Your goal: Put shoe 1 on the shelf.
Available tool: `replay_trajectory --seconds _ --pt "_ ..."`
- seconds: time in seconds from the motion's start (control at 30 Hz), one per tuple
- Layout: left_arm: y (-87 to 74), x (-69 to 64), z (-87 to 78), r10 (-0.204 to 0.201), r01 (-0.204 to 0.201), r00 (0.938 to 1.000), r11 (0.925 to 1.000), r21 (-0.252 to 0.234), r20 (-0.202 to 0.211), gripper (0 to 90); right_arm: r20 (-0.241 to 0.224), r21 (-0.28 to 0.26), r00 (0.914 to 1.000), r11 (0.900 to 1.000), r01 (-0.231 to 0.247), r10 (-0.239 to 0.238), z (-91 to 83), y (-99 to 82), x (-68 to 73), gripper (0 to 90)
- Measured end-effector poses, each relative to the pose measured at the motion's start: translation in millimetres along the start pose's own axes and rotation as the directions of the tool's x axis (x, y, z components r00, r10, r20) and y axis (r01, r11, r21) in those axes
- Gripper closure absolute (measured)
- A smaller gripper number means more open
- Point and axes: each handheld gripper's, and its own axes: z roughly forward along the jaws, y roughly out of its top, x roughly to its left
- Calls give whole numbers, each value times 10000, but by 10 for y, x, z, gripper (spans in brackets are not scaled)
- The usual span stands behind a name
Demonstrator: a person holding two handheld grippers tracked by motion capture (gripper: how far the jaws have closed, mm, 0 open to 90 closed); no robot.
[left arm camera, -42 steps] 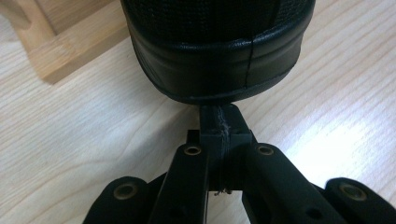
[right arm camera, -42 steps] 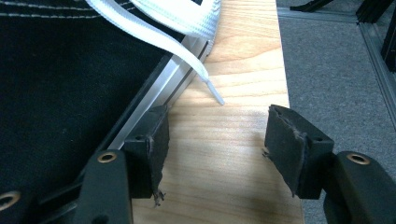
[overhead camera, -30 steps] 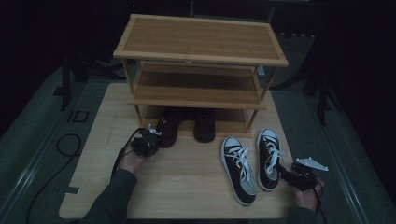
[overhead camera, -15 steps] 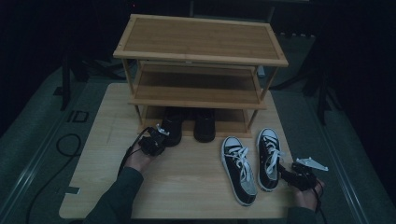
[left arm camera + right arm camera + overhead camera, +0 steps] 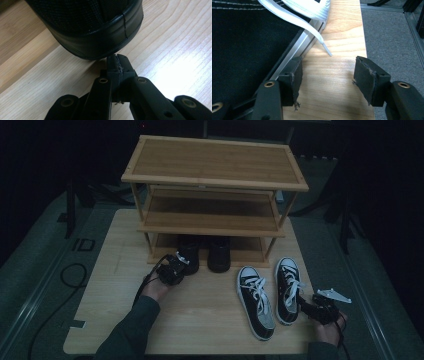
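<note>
Since the earlier frame, left gripper [image 5: 176,268] was moved rightward; jaws closed, empty, tip against left black shoe [image 5: 189,258] under rack [image 5: 215,170]. Push-in judged underway. Right gripper [image 5: 312,309] gapes, unloaded, beside right sneaker [image 5: 288,290]; grasp needed next.

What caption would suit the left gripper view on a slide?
Shut left tool pressing its tip against the heel of a black shoe on the wooden table.
</note>
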Motion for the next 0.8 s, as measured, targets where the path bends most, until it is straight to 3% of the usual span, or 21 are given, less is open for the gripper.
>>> replay_trajectory --seconds 0.37,0.8 --pt "187 -95 78 314 -317 9994 9993 175 171 900 -9 2 10000 10000 5 -5 0 1 -1 394" --pt "293 -143 117 513 -510 9979 9987 -87 387 899 -12 5 10000 10000 9 -9 1 1 -2 393"
